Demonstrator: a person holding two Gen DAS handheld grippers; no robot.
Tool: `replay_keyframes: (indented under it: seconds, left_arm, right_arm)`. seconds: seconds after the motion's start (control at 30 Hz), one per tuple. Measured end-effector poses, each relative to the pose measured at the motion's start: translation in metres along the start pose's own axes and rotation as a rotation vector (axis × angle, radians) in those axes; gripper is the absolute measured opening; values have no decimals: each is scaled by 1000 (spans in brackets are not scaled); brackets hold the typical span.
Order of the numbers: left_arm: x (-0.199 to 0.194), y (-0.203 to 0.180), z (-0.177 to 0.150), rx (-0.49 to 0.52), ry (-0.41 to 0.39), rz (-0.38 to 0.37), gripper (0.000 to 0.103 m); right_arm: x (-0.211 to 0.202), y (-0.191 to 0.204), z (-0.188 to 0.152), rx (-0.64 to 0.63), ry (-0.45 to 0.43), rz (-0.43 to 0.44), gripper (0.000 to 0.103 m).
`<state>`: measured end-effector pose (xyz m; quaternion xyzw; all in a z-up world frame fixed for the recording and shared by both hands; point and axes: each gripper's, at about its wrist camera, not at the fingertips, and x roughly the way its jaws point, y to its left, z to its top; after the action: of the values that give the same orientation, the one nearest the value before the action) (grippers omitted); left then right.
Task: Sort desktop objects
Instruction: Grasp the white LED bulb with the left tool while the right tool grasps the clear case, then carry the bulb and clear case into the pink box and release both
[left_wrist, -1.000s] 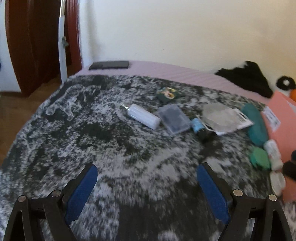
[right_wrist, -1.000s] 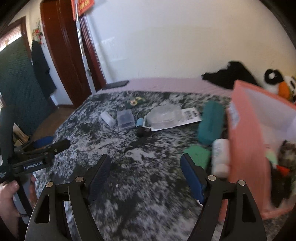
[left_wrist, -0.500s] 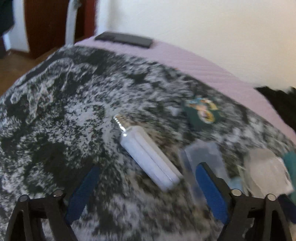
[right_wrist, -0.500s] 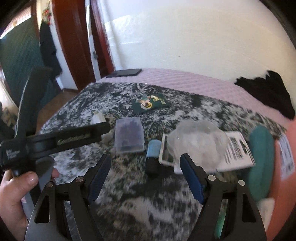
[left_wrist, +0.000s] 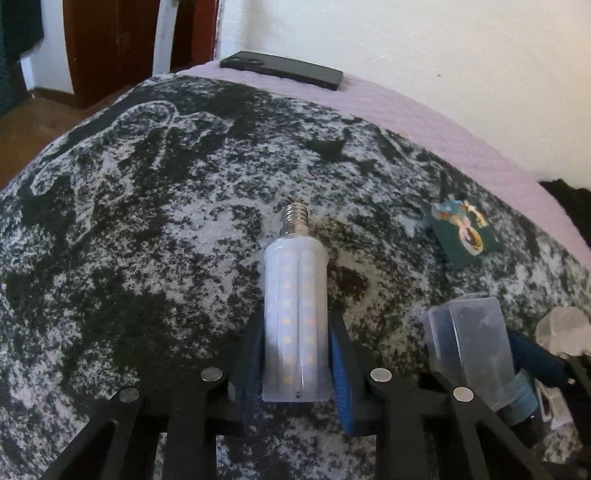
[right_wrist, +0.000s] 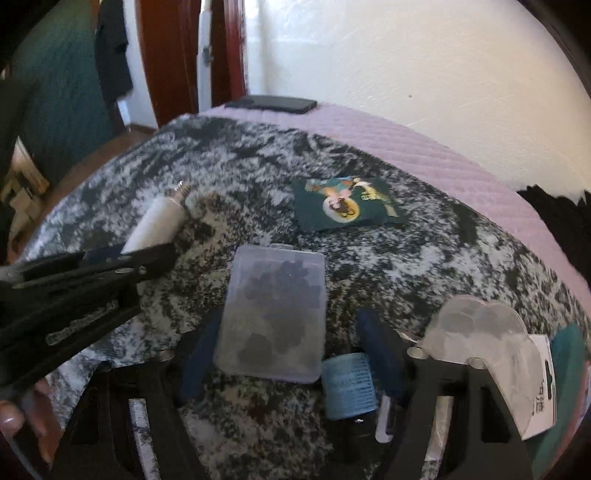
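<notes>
Both grippers have dropped in, jaws just closing: left gripper (left_wrist: 295, 354) clamps the LED bulb (left_wrist: 295, 306); right gripper (right_wrist: 291, 350) half-shut around the clear box (right_wrist: 275, 317), not visibly pinching. Smooth bulb could slip out.

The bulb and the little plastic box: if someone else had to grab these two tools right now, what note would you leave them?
Left gripper: jaws have just closed, pads pressing both sides of the bulb, which lies on the blanket, screw cap pointing away.
Right gripper: jaws have just been closing around the box; a gap shows on the right side, so no grip yet.
Nearby: blue roll, blister pack, card.
Done: bulb gripped. Nothing visibly sorted.
Left: close on the box, lift both, sort the rest.
</notes>
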<state>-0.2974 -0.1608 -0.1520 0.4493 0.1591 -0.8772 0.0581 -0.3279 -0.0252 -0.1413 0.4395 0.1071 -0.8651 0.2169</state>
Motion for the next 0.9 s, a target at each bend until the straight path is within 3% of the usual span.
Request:
replay_keyframes:
  seconds: [0.17, 0.5, 0.9]
  left_arm:
    - [-23, 16, -11, -34, -2, -70, 28]
    - [-131, 28, -69, 16, -72, -96, 28]
    - [-254, -17, -155, 178, -134, -167, 28]
  right_arm:
    - [-23, 2, -10, 29, -5, 32, 56]
    - [-146, 28, -74, 72, -109, 86, 56]
    - [-287, 59, -179, 128, -184, 94, 56]
